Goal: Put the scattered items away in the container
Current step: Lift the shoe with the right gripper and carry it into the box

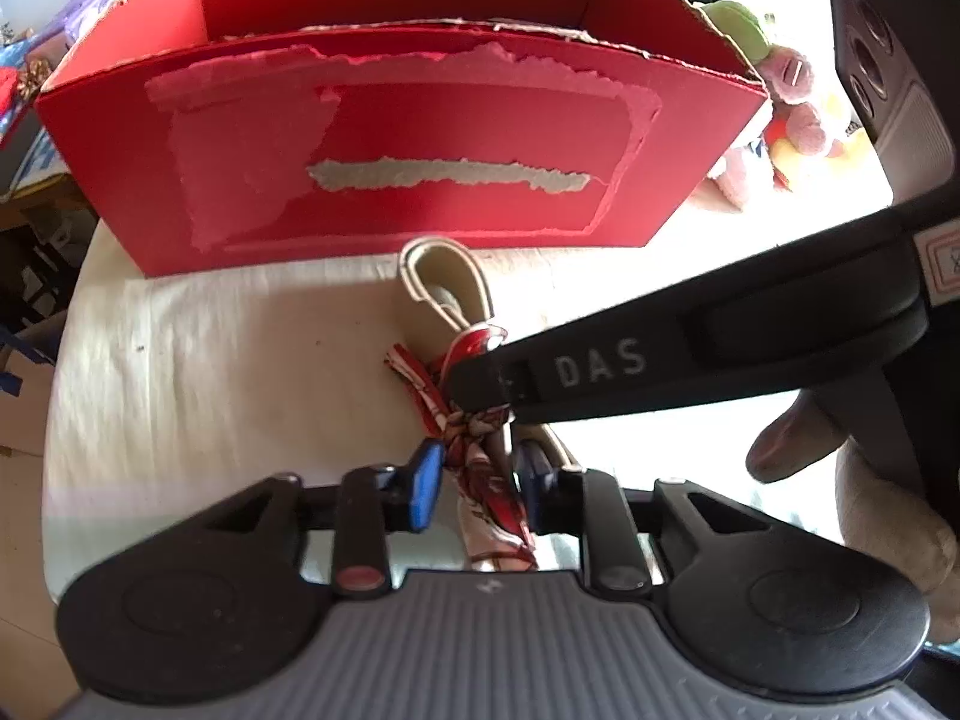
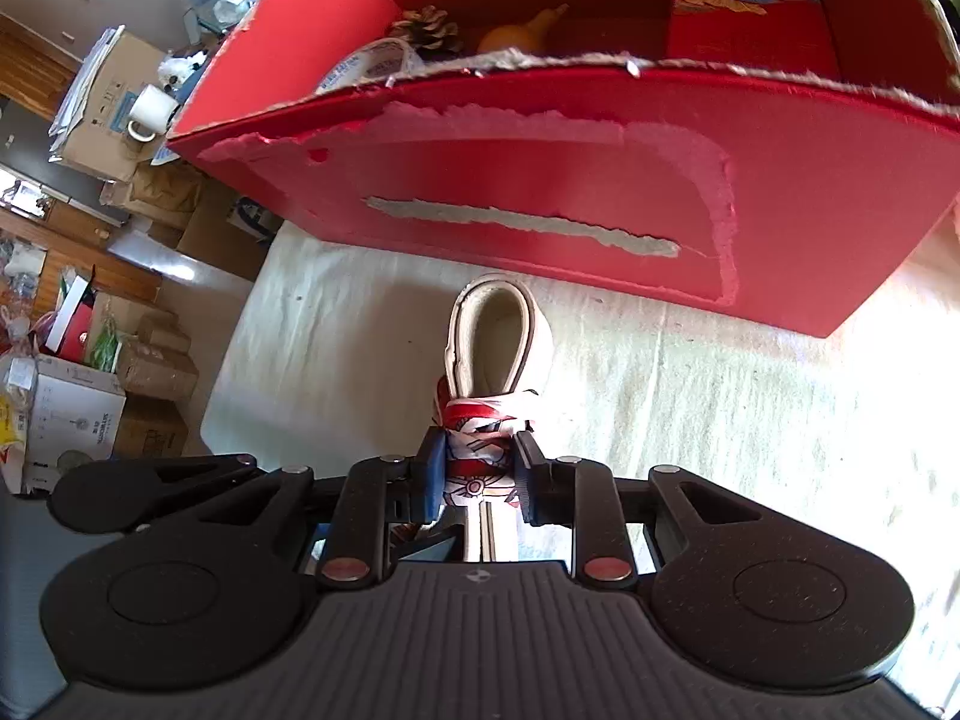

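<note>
A cream strap loop (image 1: 444, 282) tied with a red-and-white patterned scarf (image 1: 480, 468) lies on the white cloth in front of the red cardboard box (image 1: 384, 144). My left gripper (image 1: 480, 474) is shut on the scarf. My right gripper (image 2: 478, 468) is shut on the scarf (image 2: 480, 450) just below the loop (image 2: 498, 336); its black finger (image 1: 600, 366) crosses the left wrist view. The red box (image 2: 540, 180) holds a pine cone (image 2: 426, 30), a yellow gourd (image 2: 522, 33), a white roll (image 2: 372, 66) and a red packet (image 2: 744, 24).
Plush toys (image 1: 786, 102) lie right of the box. Cardboard boxes (image 2: 102, 114) and a white mug (image 2: 150, 111) crowd the floor area left of the cloth-covered table (image 2: 720, 396). A black device (image 1: 882, 42) stands at the upper right.
</note>
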Demonstrator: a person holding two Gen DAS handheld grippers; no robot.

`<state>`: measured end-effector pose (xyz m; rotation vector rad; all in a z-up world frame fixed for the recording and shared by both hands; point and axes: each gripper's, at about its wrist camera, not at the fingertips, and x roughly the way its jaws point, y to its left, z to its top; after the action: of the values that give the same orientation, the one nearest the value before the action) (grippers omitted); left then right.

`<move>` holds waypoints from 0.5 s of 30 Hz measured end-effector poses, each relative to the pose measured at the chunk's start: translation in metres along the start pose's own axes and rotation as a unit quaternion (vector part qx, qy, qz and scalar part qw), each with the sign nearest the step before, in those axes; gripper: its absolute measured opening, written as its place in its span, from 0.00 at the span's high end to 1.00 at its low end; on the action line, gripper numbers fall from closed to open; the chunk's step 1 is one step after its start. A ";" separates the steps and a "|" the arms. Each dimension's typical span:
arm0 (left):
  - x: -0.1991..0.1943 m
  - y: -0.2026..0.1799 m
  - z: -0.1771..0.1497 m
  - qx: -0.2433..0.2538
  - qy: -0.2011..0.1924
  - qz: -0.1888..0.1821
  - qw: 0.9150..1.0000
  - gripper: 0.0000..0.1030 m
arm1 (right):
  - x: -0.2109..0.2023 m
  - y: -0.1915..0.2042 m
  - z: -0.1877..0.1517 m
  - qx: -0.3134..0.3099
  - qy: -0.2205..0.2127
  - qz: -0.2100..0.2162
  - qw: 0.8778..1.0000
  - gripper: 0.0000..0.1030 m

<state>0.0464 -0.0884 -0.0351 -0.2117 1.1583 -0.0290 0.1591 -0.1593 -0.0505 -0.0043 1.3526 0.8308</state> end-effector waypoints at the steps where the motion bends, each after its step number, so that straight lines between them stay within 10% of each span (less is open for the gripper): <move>1: 0.000 -0.001 0.000 0.001 -0.001 0.000 1.000 0.78 | 0.000 -0.001 0.000 0.002 -0.001 -0.001 1.000 0.74; 15: -0.021 0.000 0.002 -0.003 -0.024 -0.016 1.000 0.85 | -0.020 -0.002 -0.004 0.011 -0.005 0.014 1.000 0.75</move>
<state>0.0393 -0.0854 -0.0149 -0.2360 1.1077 -0.0483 0.1573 -0.1733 -0.0353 0.0350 1.3543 0.8382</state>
